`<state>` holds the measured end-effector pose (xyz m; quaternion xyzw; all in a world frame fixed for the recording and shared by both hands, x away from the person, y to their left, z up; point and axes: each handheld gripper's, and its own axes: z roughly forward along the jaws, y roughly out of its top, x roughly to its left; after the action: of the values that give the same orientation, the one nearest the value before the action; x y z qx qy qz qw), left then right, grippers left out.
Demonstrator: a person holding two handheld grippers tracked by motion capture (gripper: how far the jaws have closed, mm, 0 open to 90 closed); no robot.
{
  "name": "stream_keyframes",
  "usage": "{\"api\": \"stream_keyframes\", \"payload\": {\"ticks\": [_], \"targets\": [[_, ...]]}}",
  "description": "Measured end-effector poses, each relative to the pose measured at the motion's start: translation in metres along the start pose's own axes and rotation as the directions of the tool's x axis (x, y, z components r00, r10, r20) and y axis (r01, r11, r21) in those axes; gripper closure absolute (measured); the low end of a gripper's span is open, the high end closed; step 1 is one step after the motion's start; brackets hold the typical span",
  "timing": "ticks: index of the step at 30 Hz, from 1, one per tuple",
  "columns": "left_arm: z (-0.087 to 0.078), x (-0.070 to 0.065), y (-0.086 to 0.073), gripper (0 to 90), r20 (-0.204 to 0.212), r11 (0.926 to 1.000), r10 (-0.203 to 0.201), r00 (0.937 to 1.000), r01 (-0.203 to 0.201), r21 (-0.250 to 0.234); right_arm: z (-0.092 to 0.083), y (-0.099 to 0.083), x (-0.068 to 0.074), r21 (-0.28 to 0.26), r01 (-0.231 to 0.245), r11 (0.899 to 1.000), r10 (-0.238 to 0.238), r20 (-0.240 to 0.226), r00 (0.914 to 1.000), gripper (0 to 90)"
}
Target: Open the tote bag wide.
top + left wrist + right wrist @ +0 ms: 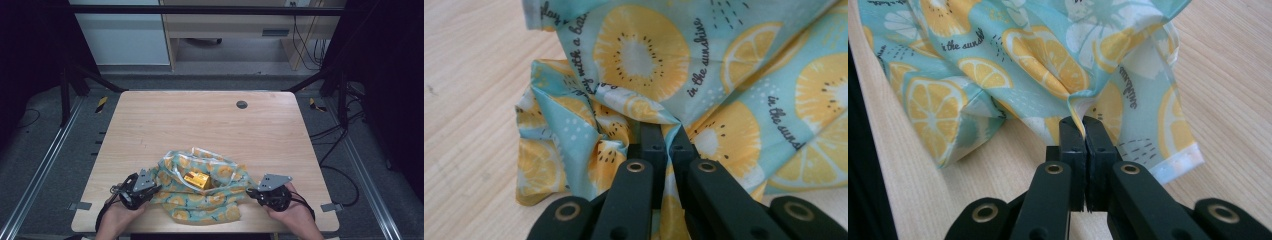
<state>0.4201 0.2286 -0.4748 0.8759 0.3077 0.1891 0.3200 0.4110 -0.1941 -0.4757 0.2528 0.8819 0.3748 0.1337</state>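
From above, the lemon-print cloth bag (202, 192) is lying near the front edge of the wooden table (200, 125), stretched side to side, with a yellow box (196, 179) sitting in its open mouth. The left gripper (156, 189) is pinching the bag's left end, the right gripper (252, 191) its right end, so each hand is gripping the end nearest it. Along the left gripper (663, 131), the jaws are clamping a gathered fold of fabric, the bag spreading ahead and to the right. Along the right gripper (1083, 125), the jaws are squeezing a fold near the white hem (1183, 162), cloth fanning away to the left.
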Motion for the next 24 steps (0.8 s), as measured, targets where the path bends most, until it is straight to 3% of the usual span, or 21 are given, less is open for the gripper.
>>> {"api": "stream_keyframes", "payload": {"ticks": [7, 12, 24], "targets": [[0.000, 0.009, 0.000, 90.0, -0.009, 0.9981, -0.054, 0.9985, 0.054, -0.031, 0.001, 0.001, -0.001, -0.001, -0.012, 1.000, 0.012, 0.018, 0.9998, 89.0], [0.004, 0.007, 0.001, 90.0, -0.027, 0.9990, -0.045, 0.9986, 0.045, -0.004, 0.002, 0.002, -0.002, 0.015, -0.024, 1.000, 0.023, 0.039, 0.9990, 89.0], [0.012, 0.011, 0.007, 89.7, -0.077, 0.9979, -0.060, 0.9952, 0.058, -0.026, -0.007, 0.002, -0.005, -0.032, -0.039, 0.999, 0.041, 0.063, 0.9972, 79.6]]}}
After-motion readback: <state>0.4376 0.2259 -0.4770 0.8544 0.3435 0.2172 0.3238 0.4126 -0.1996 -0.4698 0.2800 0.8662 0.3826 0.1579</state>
